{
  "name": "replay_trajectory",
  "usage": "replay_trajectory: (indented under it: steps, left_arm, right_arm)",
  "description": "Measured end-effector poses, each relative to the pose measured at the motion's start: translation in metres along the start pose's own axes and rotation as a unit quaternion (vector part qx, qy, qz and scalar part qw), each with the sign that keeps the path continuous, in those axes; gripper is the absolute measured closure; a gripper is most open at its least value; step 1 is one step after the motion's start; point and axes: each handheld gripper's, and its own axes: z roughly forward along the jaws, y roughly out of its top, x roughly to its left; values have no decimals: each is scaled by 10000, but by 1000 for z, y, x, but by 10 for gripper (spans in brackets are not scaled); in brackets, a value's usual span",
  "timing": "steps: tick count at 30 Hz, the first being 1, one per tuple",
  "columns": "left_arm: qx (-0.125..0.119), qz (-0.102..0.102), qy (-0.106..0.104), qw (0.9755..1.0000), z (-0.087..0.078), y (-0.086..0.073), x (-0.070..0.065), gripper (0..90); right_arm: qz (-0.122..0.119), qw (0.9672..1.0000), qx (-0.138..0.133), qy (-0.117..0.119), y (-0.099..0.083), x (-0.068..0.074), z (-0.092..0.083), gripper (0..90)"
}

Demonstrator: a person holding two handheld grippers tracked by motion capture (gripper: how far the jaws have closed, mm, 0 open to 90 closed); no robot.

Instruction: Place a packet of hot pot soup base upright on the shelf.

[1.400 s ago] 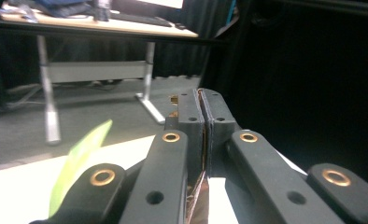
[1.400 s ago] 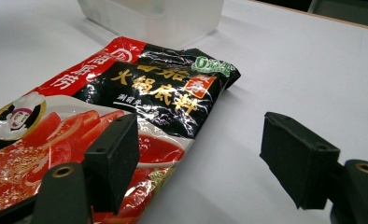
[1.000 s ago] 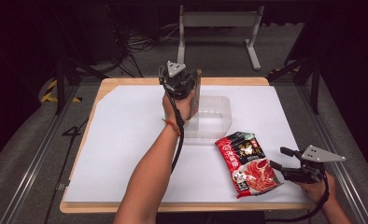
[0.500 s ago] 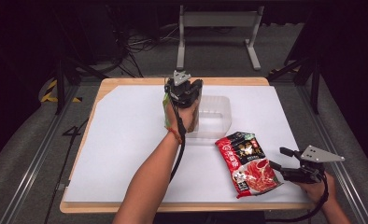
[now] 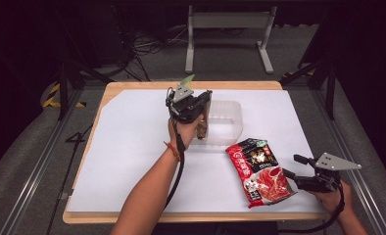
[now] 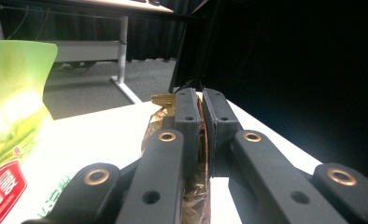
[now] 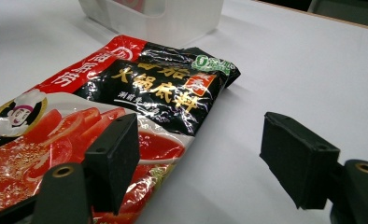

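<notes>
High view: left claw (image 5: pixel 202 123) pinches a gold packet (image 5: pixel 201 128) at the clear bin's (image 5: pixel 229 122) left wall; right claw (image 5: pixel 290 167) spread beside red pouch (image 5: pixel 259 169).

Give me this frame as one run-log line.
left claw: shut on gold packet, at clear bin | right claw: open beside red sauce pouch

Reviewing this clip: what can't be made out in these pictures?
- High view: the packet in the left gripper is mostly hidden by the gripper and hand.
- Left gripper view: the gold foil packet is covered by the shut jaws; its print is unreadable.
- High view: inside of the clear bin is too small to tell.
- Right gripper view: the red sauce pouch is cut off at the left edge.
</notes>
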Motion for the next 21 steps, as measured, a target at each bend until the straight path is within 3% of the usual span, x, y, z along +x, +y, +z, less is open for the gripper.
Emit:
replay_trajectory:
  steps: [5, 7, 21]
  left_arm:
    - [6, 55, -159, 9999, -5, -5, -2, 855]
    - [16, 160, -150, 9998, -6, -6, -4, 856]
    - [27, 304, -230, 9993, -12, -10, -6, 853]
  right_arm:
    - [-6, 10000, 16, 2, 0, 0, 1, 287]
    - [-3, 10000, 36, -7, 0, 0, 1, 287]
    - [-65, 10000, 73, -12, -1, 2, 2, 287]
